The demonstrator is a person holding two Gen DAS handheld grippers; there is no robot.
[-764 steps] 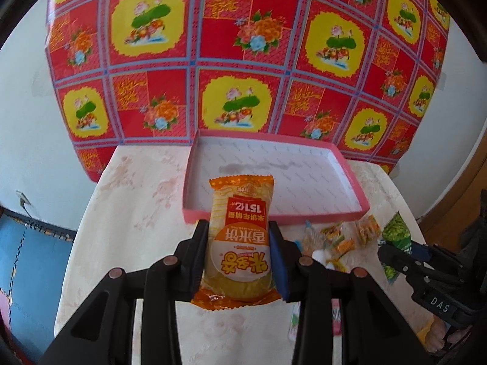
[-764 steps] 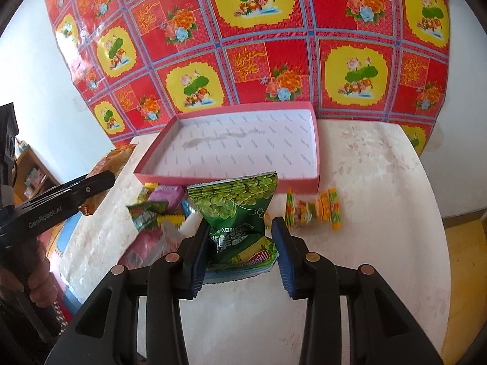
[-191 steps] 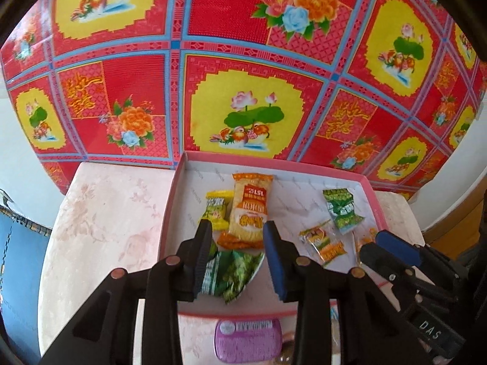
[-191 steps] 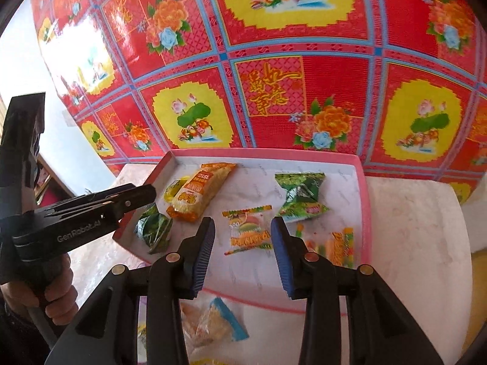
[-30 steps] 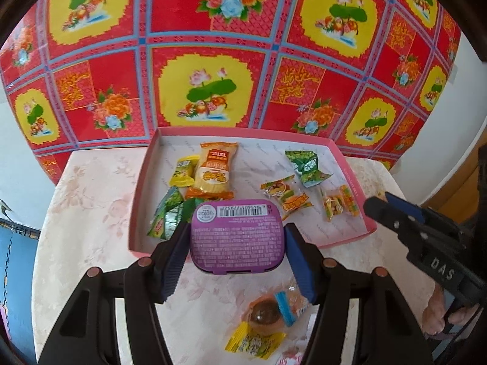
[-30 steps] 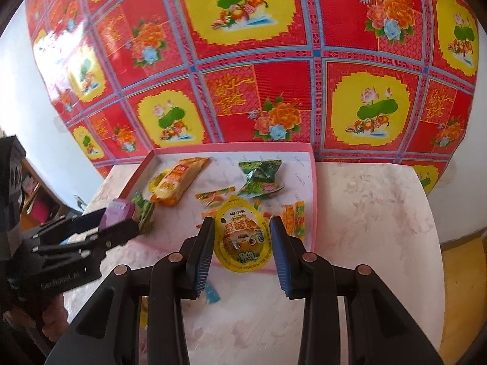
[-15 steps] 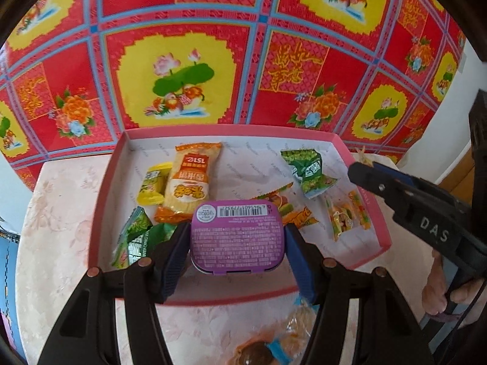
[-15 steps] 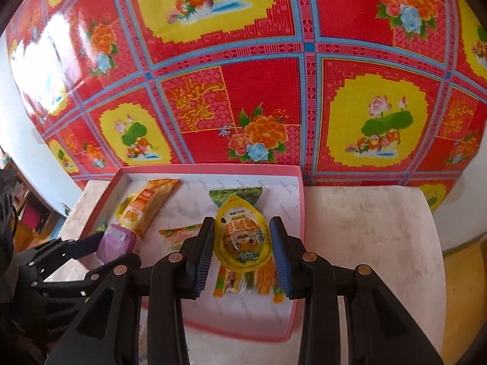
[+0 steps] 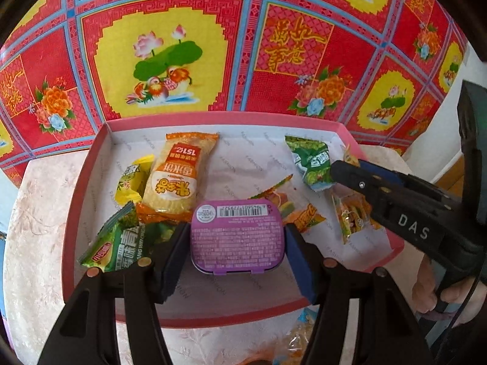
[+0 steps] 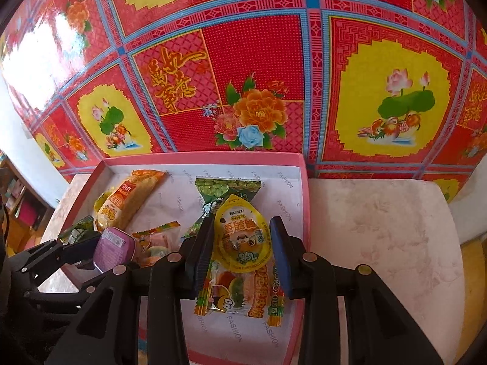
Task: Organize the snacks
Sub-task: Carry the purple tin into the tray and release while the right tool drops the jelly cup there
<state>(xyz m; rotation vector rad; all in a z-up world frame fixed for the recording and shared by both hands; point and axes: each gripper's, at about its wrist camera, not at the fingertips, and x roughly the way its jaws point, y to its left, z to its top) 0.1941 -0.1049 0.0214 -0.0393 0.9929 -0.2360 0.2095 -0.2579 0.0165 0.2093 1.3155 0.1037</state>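
Observation:
My left gripper (image 9: pixel 236 240) is shut on a purple tin (image 9: pixel 237 237) and holds it over the front middle of the pink tray (image 9: pixel 213 313). My right gripper (image 10: pixel 242 243) is shut on a yellow jelly pouch (image 10: pixel 242 240) above the tray's right side (image 10: pixel 299 213). The tray holds an orange rice-cracker pack (image 9: pixel 176 176), a yellow candy (image 9: pixel 131 179), green pea packs (image 9: pixel 121 243) (image 9: pixel 313 161) and striped gummy packets (image 10: pixel 243 292). The right gripper shows in the left wrist view (image 9: pixel 347 167); the left gripper and tin show in the right wrist view (image 10: pixel 114 246).
The tray sits on a pale marbled table (image 10: pixel 380 228) against a red and yellow floral cloth wall (image 9: pixel 213 45). Wrapped sweets (image 9: pixel 301 337) lie on the table in front of the tray. A shelf (image 10: pixel 18 200) stands at far left.
Both grippers have moved forward over the tray with their snacks still held. The tin and the pouch now hang lower and closer to the tray floor.

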